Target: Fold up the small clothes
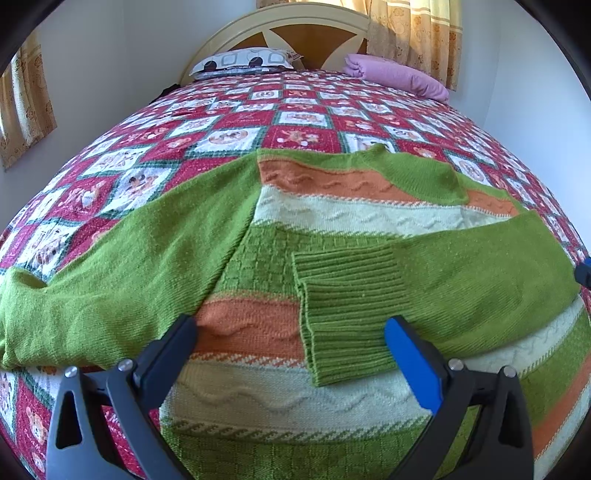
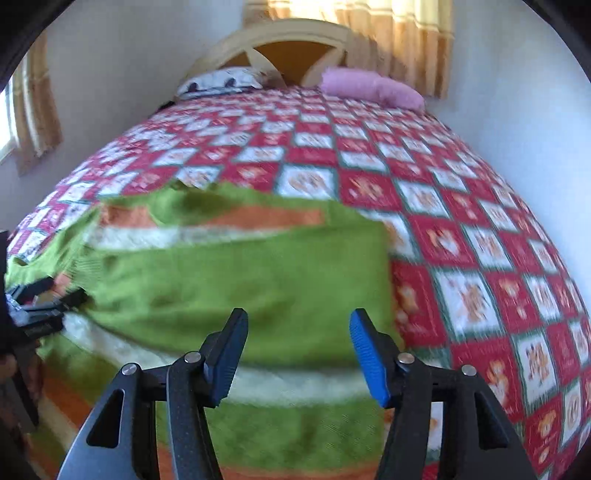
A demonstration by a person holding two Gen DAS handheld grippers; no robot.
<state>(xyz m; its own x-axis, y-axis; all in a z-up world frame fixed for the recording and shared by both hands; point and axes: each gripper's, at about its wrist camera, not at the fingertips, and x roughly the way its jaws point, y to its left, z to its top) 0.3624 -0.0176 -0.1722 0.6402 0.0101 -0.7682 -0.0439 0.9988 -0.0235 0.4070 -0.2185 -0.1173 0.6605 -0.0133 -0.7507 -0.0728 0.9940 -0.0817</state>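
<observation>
Lying flat across the near part of the bed, a striped knitted sweater [image 1: 332, 218] in green, orange and cream was seen in the left wrist view. Its right sleeve [image 1: 461, 273] had been laid across the body, with the ribbed cuff [image 1: 343, 314] resting on the orange and cream bands near the middle. The other sleeve [image 1: 110, 273] was spread outward to the left over the quilt [image 1: 295, 110], a red and white checked cover with cartoon squares.

The left gripper [image 1: 290, 332] was held just above the sweater's lower half, its jaws spread wide and nothing caught between them; the blue finger was placed just beside the cuff. The right gripper [image 2: 299, 328] was shown in its own blurred view over the folded green sleeve [image 2: 240, 284], near the sweater's right edge, jaws likewise parted and empty. At the left edge of that view, part of the left gripper [image 2: 37, 306] could be made out.

Farther off, a patterned pillow [image 1: 243, 62] and a pink pillow [image 1: 399, 75] were set against the curved headboard [image 1: 295, 22], with yellow curtains [image 1: 417, 37] behind.
</observation>
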